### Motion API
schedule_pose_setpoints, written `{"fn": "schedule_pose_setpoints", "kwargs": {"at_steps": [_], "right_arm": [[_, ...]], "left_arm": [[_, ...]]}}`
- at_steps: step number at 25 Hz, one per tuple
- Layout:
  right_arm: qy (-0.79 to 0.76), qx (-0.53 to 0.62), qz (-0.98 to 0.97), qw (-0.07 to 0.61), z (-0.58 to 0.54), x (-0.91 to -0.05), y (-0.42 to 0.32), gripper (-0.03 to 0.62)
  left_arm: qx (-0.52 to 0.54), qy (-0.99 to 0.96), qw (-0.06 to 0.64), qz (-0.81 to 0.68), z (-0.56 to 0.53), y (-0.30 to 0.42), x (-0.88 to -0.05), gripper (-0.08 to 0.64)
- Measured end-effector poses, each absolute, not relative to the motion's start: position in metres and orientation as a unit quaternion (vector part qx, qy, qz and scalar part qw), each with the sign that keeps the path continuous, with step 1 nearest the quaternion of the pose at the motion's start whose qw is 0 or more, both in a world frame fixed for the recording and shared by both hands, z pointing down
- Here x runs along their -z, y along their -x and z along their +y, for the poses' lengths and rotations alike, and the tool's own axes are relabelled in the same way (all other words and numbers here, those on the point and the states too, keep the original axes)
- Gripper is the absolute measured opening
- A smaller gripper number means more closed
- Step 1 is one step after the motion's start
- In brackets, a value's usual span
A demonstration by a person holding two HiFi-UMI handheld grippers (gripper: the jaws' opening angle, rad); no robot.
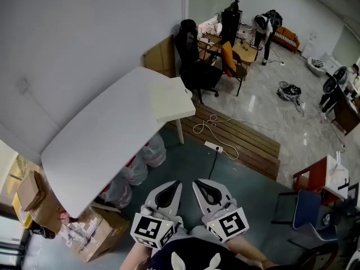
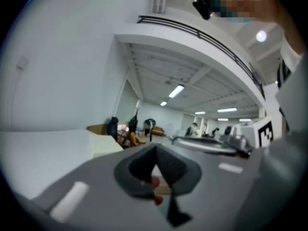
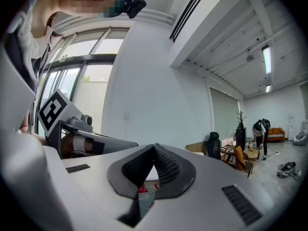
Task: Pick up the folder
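Left gripper [image 1: 173, 184] and right gripper [image 1: 198, 183] sit side by side close to the body, roughly level. Both jaw pairs are pressed together, empty. The folder [image 1: 171, 100] lies flat on the white table [image 1: 95, 145] corner, well apart from both.

Bright, even; ceiling strip lights [image 2: 176, 90]; fisheye vignette; left gripper view blurred.

Our left gripper [image 1: 169, 194] and right gripper [image 1: 207, 193] are white shells with dark grey pads [image 3: 166, 165], each bearing a black-and-white marker cube [image 1: 153, 230] just above our dark top [image 1: 197, 252] with white ear shapes.
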State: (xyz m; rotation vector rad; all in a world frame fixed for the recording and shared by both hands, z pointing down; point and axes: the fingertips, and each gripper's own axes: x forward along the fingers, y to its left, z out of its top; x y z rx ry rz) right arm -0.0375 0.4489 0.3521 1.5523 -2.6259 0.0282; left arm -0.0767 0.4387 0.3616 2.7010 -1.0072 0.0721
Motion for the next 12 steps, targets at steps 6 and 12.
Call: {"fn": "schedule_pose_setpoints", "kwargs": {"at_steps": [6, 12], "right_arm": [[-0.516, -0.017, -0.856, 0.04, 0.438, -0.361, 0.045, 0.009], [-0.516, -0.023, -0.855, 0.051, 0.429, -0.369, 0.039, 0.009]], "left_arm": [[-0.022, -0.934, 0.128, -0.334, 0.428, 0.086, -0.369, 0.003], [-0.026, -0.934, 0.146, -0.326, 0.417, 0.082, -0.381, 0.003]]}}
